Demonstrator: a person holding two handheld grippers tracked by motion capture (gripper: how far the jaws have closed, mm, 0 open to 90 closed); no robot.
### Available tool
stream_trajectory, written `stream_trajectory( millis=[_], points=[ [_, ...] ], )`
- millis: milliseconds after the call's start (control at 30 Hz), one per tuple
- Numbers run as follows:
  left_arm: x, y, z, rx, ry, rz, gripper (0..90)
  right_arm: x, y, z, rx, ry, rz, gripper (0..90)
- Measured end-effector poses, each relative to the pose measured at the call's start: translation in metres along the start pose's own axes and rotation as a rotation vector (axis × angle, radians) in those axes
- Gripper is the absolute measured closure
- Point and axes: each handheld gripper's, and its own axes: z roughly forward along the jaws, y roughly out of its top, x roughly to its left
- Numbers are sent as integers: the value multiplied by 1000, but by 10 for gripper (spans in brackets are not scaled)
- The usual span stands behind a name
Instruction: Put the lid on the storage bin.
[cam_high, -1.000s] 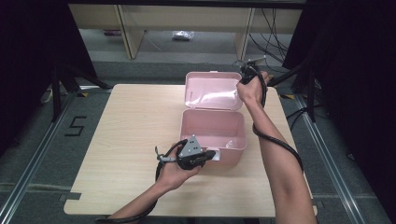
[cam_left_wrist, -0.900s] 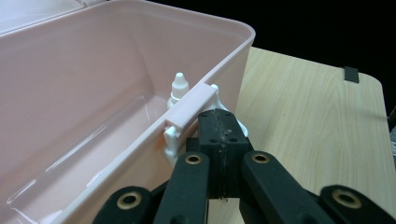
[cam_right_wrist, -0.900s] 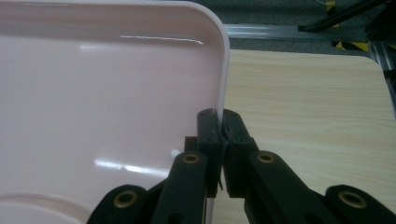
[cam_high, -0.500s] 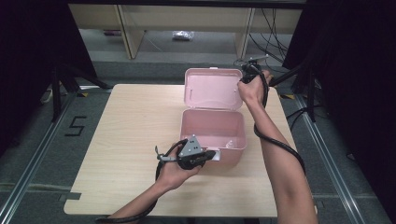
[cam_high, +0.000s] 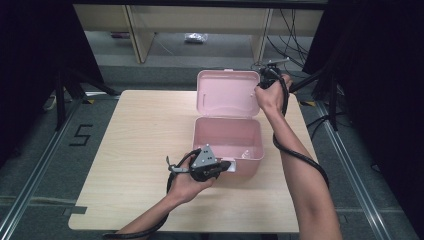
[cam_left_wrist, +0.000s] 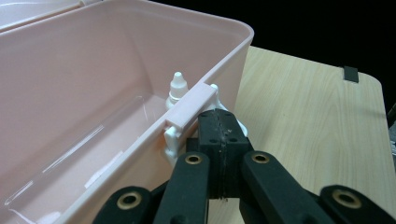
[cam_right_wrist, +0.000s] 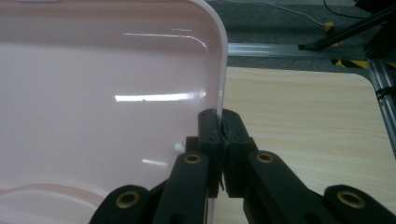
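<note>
Left gripper — jaws pressed together, tips against the white latch on the front wall of the pink box; in the left gripper view pads meet with no gap, latch plastic just beside and partly behind them, whether any of it is pinched cannot be told.

Right gripper — jaws nearly together, pinching the side edge of the pink lid; in the right gripper view the thin lid rim runs down between the pads.

Pink box: open, standing at about 3 o'clock of the light wooden table, just right of centre. Lid raised upright at the box's 12 o'clock side, glossy inner face toward the person. Inside: a small white dropper bottle upright against the front wall, close behind the latch; a clear flat item with a white label lying on the floor of the box, kind not to be told.

Left hand: at 6 o'clock of the box, forearm entering from the bottom edge, gripper held level and pointing to 3 o'clock, grey three-cornered plate uppermost.

Right hand: at 1 o'clock of the box, arm stretched long from the lower right, cable looping along the forearm.
</note>
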Motion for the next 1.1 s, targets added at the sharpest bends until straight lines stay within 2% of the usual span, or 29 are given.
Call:
stream_trajectory(
  millis=[33,67,100,167,200,233,267,300,333,367,400,433,467,500,567,600,700,767,867,900,933,967,1033,1067,1100],
  points=[
    [0,0,0,2,0,3,900,2,-1,-1,-3,4,29,893],
    [0,0,0,1,0,3,900,0,-1,-2,-10,7,-4,893],
    [0,0,0,1,0,3,900,1,-1,-3,-11,16,8,894],
    [0,0,0,5,0,2,900,1,-2,-6,-15,10,1,894],
    [0,0,0,6,0,3,900,4,-2,-8,-16,6,32,894],
    [0,0,0,6,0,4,900,1,-2,-9,-28,2,-9,894],
    [0,0,0,6,0,3,900,4,-3,-11,-20,6,25,894],
    [0,0,0,6,0,3,900,2,-4,-11,-37,3,-7,894],
    [0,1,0,7,0,3,900,3,-4,-14,-31,7,8,894],
    [0,0,0,7,1,4,900,2,-4,-14,-46,4,-11,895],
    [0,0,0,6,1,3,900,2,-4,-15,-44,6,-8,895],
    [0,0,0,6,1,3,900,3,-4,-16,-41,14,14,895],
    [0,1,0,7,1,3,900,2,-5,-16,-51,3,-9,895],
    [0,1,0,7,1,2,900,0,-5,-17,-59,12,-34,895],
    [0,1,0,8,1,2,900,3,-6,-19,-56,19,-5,895],
    [0,1,0,7,0,1,900,2,-7,-19,-66,15,-18,895],
    [1,1,0,8,-1,1,900,4,-8,-23,-66,17,3,896],
    [1,1,0,6,-1,-1,900,1,-8,-24,-82,16,-36,896],
    [1,1,0,7,-1,1,900,3,-10,-27,-93,11,-29,896],
    [1,1,0,8,-1,0,900,4,-11,-28,-92,13,-8,896],
    [1,1,0,8,0,1,900,3,-11,-29,-98,11,-23,896],
    [1,1,0,8,0,1,900,4,-12,-30,-99,18,-15,897],
    [1,1,0,8,0,1,900,2,-12,-31,-109,16,-48,897],
    [1,1,0,7,0,0,900,4,-14,-33,-111,17,-31,897],
    [1,1,0,8,0,1,900,4,-14,-34,-116,6,-43,897]
  ],
)
